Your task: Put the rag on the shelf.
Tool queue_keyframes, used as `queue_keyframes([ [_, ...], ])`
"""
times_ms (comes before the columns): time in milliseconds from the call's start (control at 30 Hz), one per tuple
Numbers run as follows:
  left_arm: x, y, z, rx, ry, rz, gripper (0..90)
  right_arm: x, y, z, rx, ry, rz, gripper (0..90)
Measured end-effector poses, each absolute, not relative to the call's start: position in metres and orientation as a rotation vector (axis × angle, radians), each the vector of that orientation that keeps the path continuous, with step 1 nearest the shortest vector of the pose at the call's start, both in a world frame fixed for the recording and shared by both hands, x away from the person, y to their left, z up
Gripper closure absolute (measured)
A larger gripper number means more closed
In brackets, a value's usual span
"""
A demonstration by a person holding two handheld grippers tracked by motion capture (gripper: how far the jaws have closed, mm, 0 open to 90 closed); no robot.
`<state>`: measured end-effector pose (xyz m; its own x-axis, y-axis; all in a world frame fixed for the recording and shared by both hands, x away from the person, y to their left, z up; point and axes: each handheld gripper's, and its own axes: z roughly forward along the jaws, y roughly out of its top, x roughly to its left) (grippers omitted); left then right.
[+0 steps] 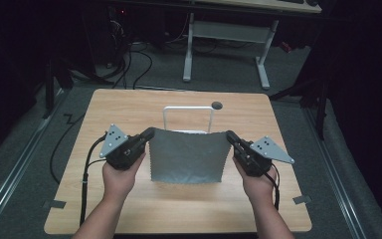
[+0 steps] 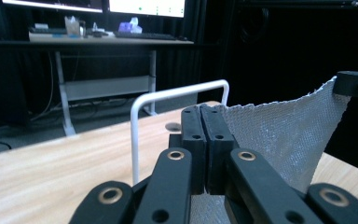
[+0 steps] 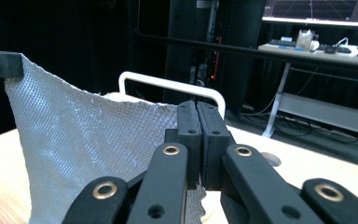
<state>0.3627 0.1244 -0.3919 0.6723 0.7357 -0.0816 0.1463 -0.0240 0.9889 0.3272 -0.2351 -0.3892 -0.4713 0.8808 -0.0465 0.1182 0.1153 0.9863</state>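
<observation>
A person's two hands are coming in from the bottom of the high view, each holding a set of tongs over a light wooden surface [image 1: 129, 209]; the left tongs [image 1: 149, 133] are pinching the upper left corner of a grey cloth [image 1: 189, 157], and the right tongs [image 1: 230, 136] are pinching its upper right corner; the cloth is hanging between them as a spread sheet, its top edge sagging slightly in the middle and its zigzag-cut bottom edge sitting close to the surface, though whether it is touching there is hard to tell.

In the left gripper view the left tongs [image 2: 200, 109] are pressing their jaws together on the cloth [image 2: 284, 135], whose textured weave is stretching away to the other tongs [image 2: 356, 83] at the far corner; in the right gripper view the right tongs [image 3: 197, 106] are likewise closing tight on the cloth [image 3: 84, 140], with the left tongs [image 3: 0, 63] gripping the opposite corner at the frame's left edge.

Just behind the cloth a white wire rack [image 1: 188, 110] is standing upright on the surface, its rounded top bar running parallel to the cloth's top edge; a small dark round hole [image 1: 217, 105] is sitting in the surface near the rack's right post; beyond the surface a white-legged desk [image 1: 229, 35] is standing on grey floor.
</observation>
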Motion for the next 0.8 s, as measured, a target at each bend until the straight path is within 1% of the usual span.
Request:
queue_keyframes([
  [400,0.372,0.122,-0.367,1.536,0.71,0.597,89.5,0.333,-0.236,-0.361,0.939,1.67,1.431,89.4],
  [633,0.4,0.118,-0.366,1.588,0.721,0.608,89.5,0.353,-0.24,-0.358,0.977,1.679,1.443,89.4],
  [800,0.419,0.115,-0.366,1.603,0.723,0.644,89.5,0.371,-0.24,-0.359,1.002,1.676,1.448,89.5],
])
